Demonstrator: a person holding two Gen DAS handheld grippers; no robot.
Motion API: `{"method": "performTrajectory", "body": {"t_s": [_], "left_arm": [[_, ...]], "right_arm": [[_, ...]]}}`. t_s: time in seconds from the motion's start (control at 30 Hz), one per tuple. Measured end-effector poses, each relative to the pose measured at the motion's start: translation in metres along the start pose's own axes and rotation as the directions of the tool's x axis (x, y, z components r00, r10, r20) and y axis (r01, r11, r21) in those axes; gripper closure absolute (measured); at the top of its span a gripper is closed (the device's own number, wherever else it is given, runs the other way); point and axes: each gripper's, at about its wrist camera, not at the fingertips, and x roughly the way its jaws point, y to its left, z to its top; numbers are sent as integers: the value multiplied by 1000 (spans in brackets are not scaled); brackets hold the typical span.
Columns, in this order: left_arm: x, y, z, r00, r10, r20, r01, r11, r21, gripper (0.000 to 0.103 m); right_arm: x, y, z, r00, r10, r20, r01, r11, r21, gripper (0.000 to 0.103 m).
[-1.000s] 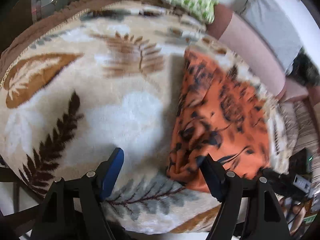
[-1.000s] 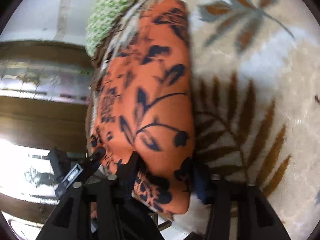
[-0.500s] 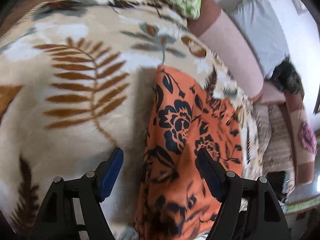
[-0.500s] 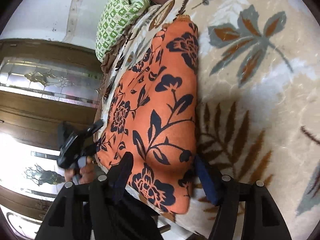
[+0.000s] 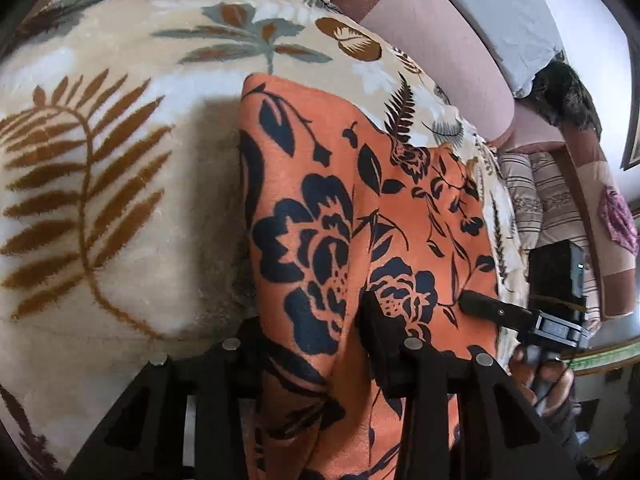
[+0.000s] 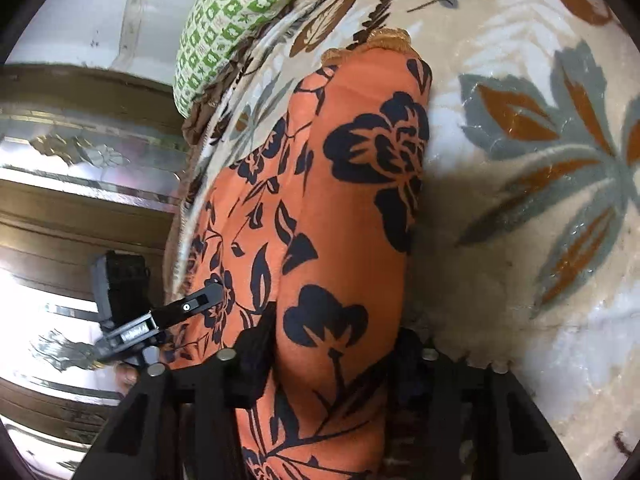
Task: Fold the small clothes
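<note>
**Both grippers close on the orange cloth**

Your left gripper (image 5: 308, 340) pinches the near left edge of the orange floral cloth (image 5: 340, 208), its jaws having just closed onto the fabric bunched between them. The cloth lies folded in a long strip on the leaf-patterned blanket (image 5: 120, 184). At the cloth's other near corner, your right gripper (image 6: 332, 356) has likewise just closed its jaws, clamping the fabric. A green patterned cushion (image 6: 224, 20) sits beyond the cloth's far end.

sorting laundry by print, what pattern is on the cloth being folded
Orange cloth with dark navy-black flowers and leaves; clearest in the right wrist view.
</note>
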Motion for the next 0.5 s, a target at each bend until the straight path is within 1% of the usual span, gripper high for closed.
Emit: {"method": "performTrajectory", "body": {"t_s": [0.07, 0.1, 0.13, 0.17, 0.2, 0.23, 0.27, 0.33, 0.37, 0.43, 0.5], "left_arm": [[-1, -3, -1, 1000, 15, 6, -15, 1000, 5, 60], [-2, -4, -2, 1000, 23, 7, -23, 1000, 0, 57], [-6, -5, -3, 999, 43, 19, -43, 999, -6, 53], [-12, -7, -5, 996, 73, 41, -73, 997, -5, 46], [-21, -10, -7, 990, 118, 74, -118, 993, 0, 42], [-33, -15, -14, 977, 170, 130, -173, 985, 11, 38], [-39, -17, -18, 971, 179, 156, -185, 983, 21, 38], [-53, -24, -34, 965, 179, 194, -192, 980, 51, 38], [-59, -27, -41, 959, 186, 215, -203, 977, 61, 38], [-74, -36, -58, 939, 212, 272, -241, 967, 79, 38], [-86, -41, -73, 931, 201, 304, -239, 967, 93, 38]], "right_arm": [[-1, 0, 0, 1000, -10, 4, 10, 1000, -12, 55], [-2, 1, -1, 1000, -16, 8, 16, 1000, -13, 51], [-6, 3, -3, 999, -33, 13, 34, 999, -14, 49], [-12, 6, -5, 998, -64, 28, 65, 998, -25, 46], [-21, 8, -8, 993, -103, 50, 105, 994, -32, 40], [-30, 10, -9, 988, -133, 76, 136, 990, -38, 39], [-39, 12, -9, 986, -137, 99, 142, 989, -46, 39], [-51, 14, -3, 986, -105, 126, 112, 993, -43, 34], [-52, 12, 5, 988, -87, 129, 91, 996, -22, 33], [-46, 1, 21, 991, -36, 125, 32, 999, 33, 33], [-28, -12, 39, 994, -6, 112, -5, 995, 96, 33]]}}
